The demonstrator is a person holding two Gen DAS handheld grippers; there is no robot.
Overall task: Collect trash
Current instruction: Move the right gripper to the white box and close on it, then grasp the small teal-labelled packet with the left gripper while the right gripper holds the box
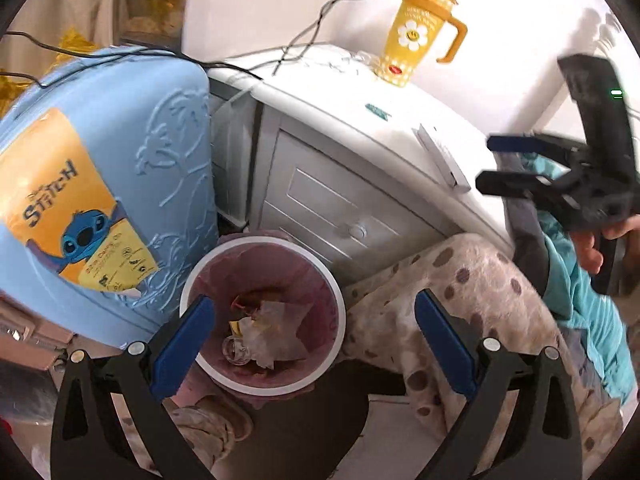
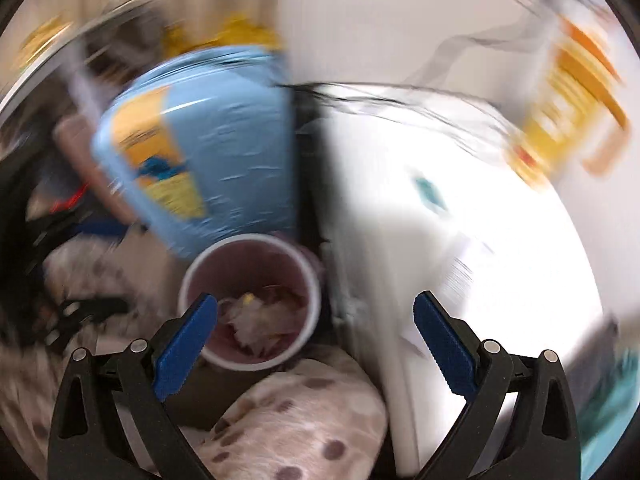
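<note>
My left tool hangs wide and empty directly over the trash bin on the floor by the nightstand's front corner; my right tool, also wide and empty, sits off toward the nightstand.

A white plastic rim is seen on the bin, which is lined with thin, translucent pink film. Crumpled paper and something clear and glossy are held inside it. Left of the bin, a glossy embossed blue case is seen. Behind the bin, a smooth painted cabinet stands, possibly wood. Right of the bin, spotted fleecy cloth is spread.
</note>
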